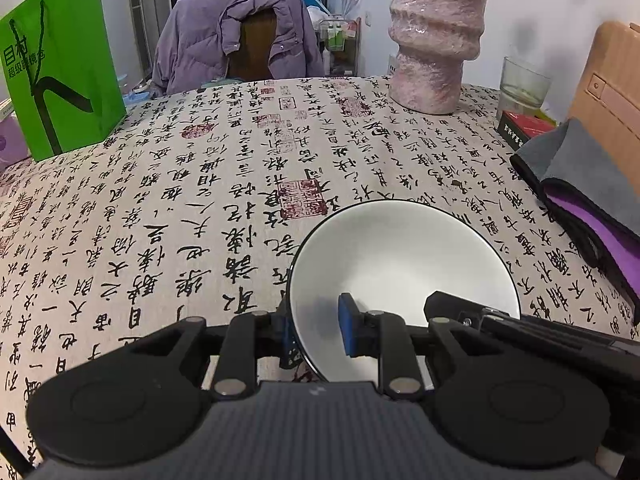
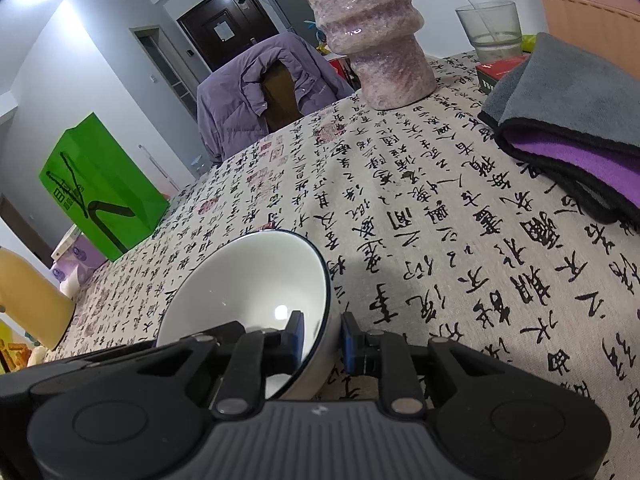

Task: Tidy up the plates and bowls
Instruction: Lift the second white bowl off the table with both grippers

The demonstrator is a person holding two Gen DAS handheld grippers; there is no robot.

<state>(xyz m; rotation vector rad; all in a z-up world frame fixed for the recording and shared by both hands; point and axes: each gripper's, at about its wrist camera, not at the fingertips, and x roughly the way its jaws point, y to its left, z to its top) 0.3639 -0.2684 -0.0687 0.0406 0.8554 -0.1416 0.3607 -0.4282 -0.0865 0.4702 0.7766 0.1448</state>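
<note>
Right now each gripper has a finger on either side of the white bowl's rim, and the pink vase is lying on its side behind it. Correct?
Not quite: the pink vase stands upright on the tablecloth, as the left wrist view shows. The rest holds: the left gripper and the right gripper each have one finger inside and one outside the rim of the white bowl.

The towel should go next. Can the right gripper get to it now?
Probably not yet. The right gripper looks clamped on the rim of the bowl, so it must let go first. Otherwise only bare tablecloth lies between it and the towel.
</note>
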